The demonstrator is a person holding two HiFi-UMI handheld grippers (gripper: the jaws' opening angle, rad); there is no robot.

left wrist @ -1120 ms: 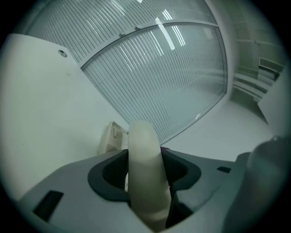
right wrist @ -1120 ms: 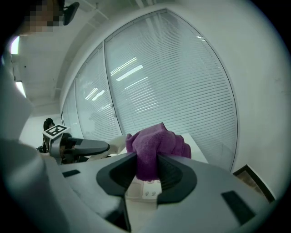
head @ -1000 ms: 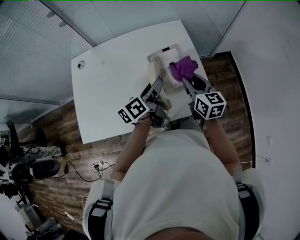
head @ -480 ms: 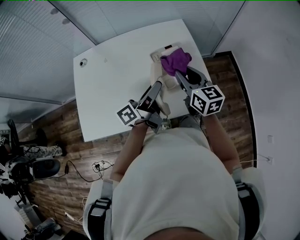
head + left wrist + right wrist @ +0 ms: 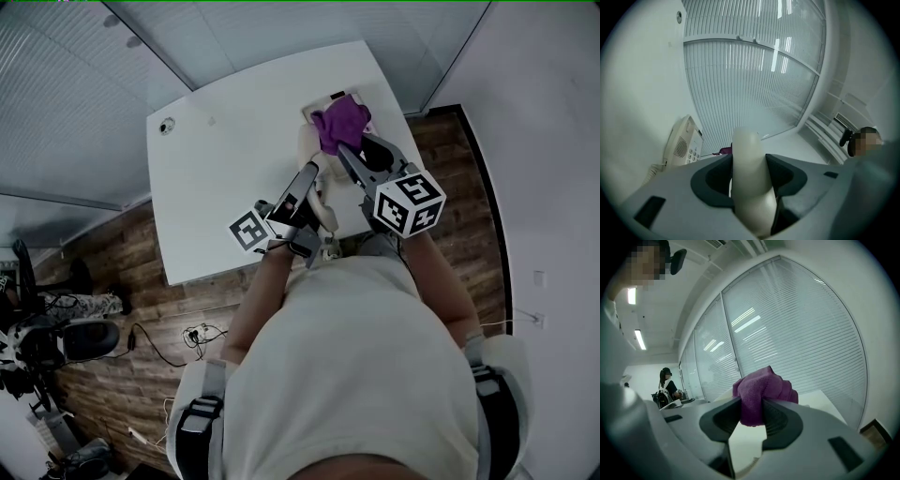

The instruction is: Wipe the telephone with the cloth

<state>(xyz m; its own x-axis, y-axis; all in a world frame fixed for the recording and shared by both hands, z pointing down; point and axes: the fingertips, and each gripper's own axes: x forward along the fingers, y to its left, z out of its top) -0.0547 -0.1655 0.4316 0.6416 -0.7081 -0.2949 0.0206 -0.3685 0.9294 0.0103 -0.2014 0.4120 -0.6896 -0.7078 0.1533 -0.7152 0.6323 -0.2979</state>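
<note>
shifted left, fuzzy purple cloth [image 5: 339, 127] bunches in right claw [image 5: 752, 414].

A white rectangular table [image 5: 234, 169] is recorded, standing on a wood-plank floor [image 5: 122, 244] in a corner formed by blind-covered glazed partitions. Most of the tabletop is seen as bare white surface. A cream telephone [image 5: 323, 105] is set on the far right corner, close to the far edge. Its coiled cord [image 5: 654, 171] is seen resting on the top just beside it. A small round fitting [image 5: 167, 125] is noted near the far left corner, well apart from the telephone.
</note>
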